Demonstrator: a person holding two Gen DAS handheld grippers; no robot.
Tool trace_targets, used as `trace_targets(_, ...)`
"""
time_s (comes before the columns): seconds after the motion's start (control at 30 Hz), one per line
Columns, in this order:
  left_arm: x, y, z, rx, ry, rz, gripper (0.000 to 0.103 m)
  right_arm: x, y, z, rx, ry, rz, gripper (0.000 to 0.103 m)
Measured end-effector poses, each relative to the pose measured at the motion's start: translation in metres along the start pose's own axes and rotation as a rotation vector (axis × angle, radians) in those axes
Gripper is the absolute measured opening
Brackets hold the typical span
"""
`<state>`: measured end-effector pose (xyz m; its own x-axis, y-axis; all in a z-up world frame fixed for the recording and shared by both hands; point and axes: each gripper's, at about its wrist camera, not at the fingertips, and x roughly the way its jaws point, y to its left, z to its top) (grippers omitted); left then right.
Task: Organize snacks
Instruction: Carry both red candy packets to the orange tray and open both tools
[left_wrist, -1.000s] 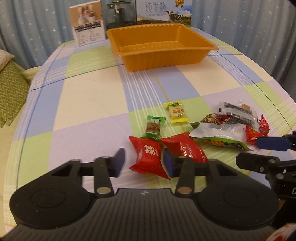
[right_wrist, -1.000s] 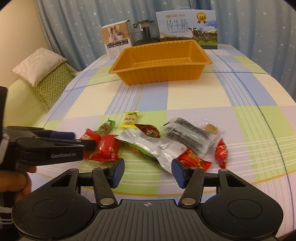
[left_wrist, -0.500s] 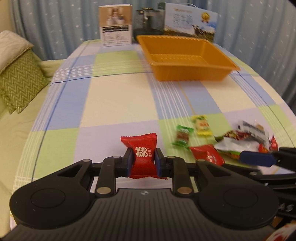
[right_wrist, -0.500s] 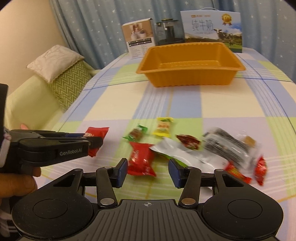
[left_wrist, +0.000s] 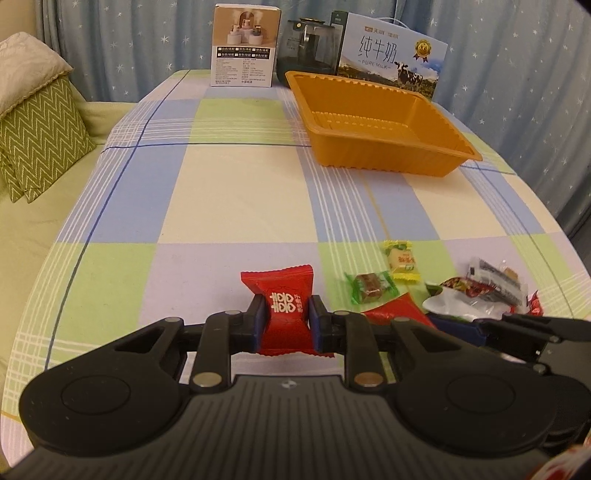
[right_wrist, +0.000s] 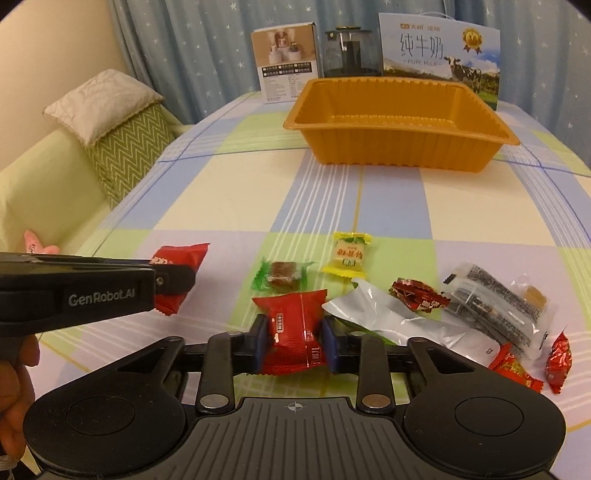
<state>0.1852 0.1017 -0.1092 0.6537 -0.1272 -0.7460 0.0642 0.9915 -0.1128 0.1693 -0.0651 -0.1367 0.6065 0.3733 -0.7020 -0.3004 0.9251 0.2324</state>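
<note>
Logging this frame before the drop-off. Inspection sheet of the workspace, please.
Surface: checked tablecloth, flat.
Job's things: orange tray holds no snacks; loose snack pile near the grippers.
Clutter: milk carton, product box, dark jar behind the tray.
Grippers: left gripper shut on a red packet; right gripper shut on another red snack pack.
Cables: nothing seen.
Surroundings: star curtain, green cushion.

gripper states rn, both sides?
Left gripper: closed on a red candy packet.
Right gripper: closed on a second red candy packet.
</note>
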Motion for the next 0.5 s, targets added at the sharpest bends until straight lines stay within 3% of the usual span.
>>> trace_targets(0.23, -0.013, -0.012, 0.012, -0.009, -0.048, -0.003, 0.022, -0.037, -0.006, 0.013, -0.009, -0.083, 0.005, 0.029)
trace_targets(0.5, -0.023, -0.053, 0.048, 0.048, -0.118, -0.041, 0.022, -0.07, -0.047, 0.058, 0.028, -0.186, -0.048, 0.029)
